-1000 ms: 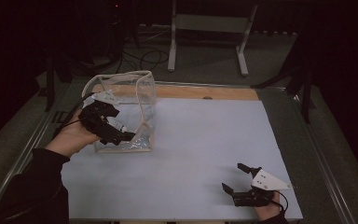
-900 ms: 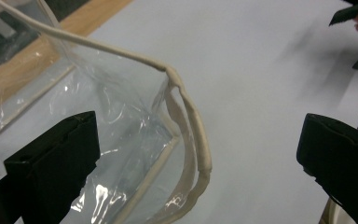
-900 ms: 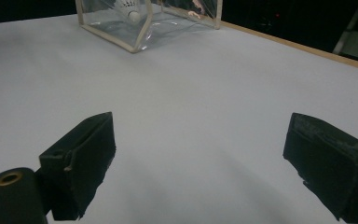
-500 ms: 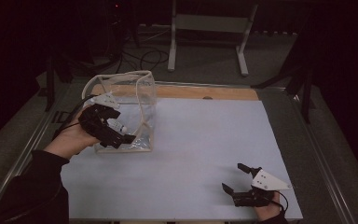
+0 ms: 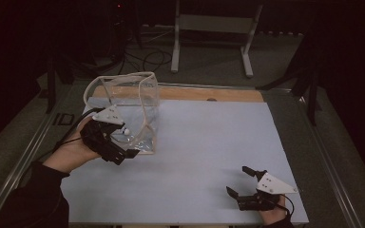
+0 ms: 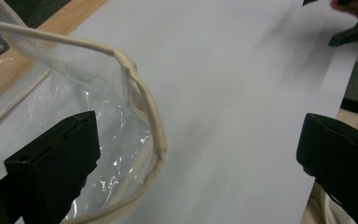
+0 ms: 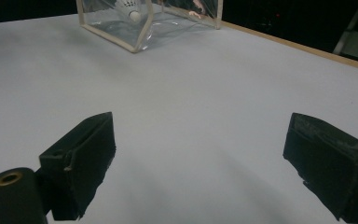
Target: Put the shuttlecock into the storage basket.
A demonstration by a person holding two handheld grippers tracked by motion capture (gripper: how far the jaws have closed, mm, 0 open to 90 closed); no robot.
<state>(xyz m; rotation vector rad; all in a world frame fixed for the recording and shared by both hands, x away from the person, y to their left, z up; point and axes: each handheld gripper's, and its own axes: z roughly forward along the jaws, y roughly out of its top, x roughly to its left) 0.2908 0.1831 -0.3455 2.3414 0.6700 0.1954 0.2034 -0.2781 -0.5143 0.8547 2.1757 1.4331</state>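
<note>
Left gripper [image 5: 119,142] at the near left of the table, jaws wide apart and gripping nothing, 1 jaw level with the clear bag [image 5: 132,111] and the other out over the bare white sheet [image 5: 209,142]. Held from behind by the left hand [image 5: 71,152], with a cable trailing off the table's left edge. Bag upright at the sheet's far left corner, mouth open and facing up, cream piping along its rim; seen from the left gripper view as rim [image 6: 144,98] curving between the 2 jaws, closer to the left one, whether touching hard to tell. Small white ball [image 5: 127,131] low inside the bag, also seen through the plastic in the right gripper view [image 7: 134,15]. Right gripper [image 5: 244,183] low at the near right corner, well apart from the bag, jaws open and empty, pointed across the sheet toward it.
</note>
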